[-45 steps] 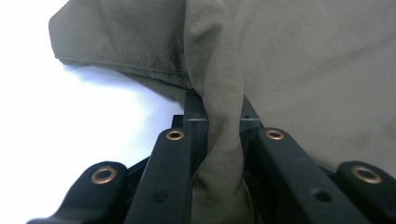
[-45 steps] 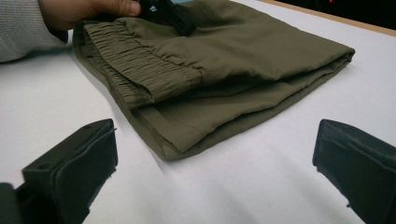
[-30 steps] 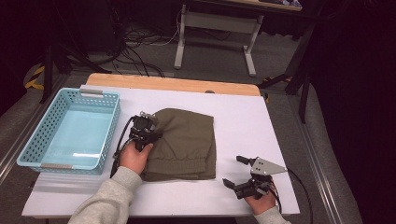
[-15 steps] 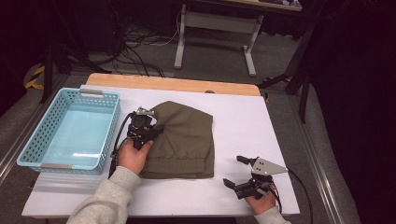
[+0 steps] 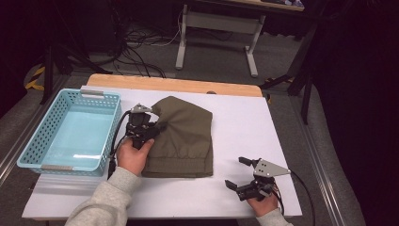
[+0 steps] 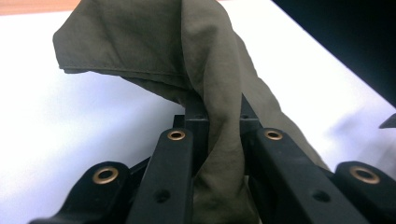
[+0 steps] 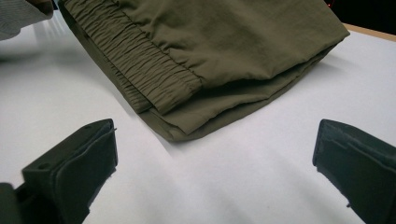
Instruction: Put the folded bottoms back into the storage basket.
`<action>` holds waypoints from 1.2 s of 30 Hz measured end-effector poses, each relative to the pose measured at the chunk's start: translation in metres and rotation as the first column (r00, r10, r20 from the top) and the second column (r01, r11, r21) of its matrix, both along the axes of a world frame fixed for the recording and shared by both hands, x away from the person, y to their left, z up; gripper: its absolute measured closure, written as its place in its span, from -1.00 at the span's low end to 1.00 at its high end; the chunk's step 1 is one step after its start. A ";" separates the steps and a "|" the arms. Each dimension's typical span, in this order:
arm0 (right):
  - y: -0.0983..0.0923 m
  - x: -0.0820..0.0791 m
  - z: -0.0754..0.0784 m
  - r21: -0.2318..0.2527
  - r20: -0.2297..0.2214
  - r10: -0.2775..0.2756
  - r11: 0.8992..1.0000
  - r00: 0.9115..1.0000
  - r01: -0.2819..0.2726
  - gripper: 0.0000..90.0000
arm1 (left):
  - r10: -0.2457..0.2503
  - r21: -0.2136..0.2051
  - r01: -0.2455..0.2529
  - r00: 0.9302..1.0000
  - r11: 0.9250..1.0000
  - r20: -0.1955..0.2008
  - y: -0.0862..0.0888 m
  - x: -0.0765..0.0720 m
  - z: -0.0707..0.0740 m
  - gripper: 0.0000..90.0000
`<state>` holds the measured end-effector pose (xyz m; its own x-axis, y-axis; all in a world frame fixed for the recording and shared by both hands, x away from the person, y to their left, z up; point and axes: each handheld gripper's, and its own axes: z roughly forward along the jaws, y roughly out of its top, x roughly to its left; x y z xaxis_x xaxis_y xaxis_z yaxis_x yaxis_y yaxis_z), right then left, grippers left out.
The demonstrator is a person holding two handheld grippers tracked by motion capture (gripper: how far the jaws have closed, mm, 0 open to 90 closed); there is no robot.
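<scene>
The high camera sat above my side of the table (image 5: 244, 117) and looked forward and down, far enough off to take in the whole top, my forearms at its near edge and the floor past its far edge. The camera on my left gripper (image 6: 219, 154) looked along its jaws, very close to the olive garment (image 6: 154, 42) bunched between them. The one on my right gripper (image 7: 215, 172) faced low across the tabletop toward that garment's elastic waistband (image 7: 140, 60), which the high view shared.
</scene>
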<state>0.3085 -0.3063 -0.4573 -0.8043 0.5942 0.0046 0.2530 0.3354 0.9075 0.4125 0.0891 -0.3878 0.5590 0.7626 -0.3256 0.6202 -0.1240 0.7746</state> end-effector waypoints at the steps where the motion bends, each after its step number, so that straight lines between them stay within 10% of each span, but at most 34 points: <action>1: 0.000 0.000 0.000 0.001 0.000 0.000 1.000 1.000 0.000 -0.99 | -0.002 -0.006 0.002 1.000 1.000 0.004 0.000 -0.001 0.001 0.82; 36: 0.000 0.000 0.000 0.003 0.000 -0.001 1.000 1.000 0.001 -0.99 | -0.030 -0.057 0.035 0.996 0.998 0.088 0.011 -0.015 0.054 0.82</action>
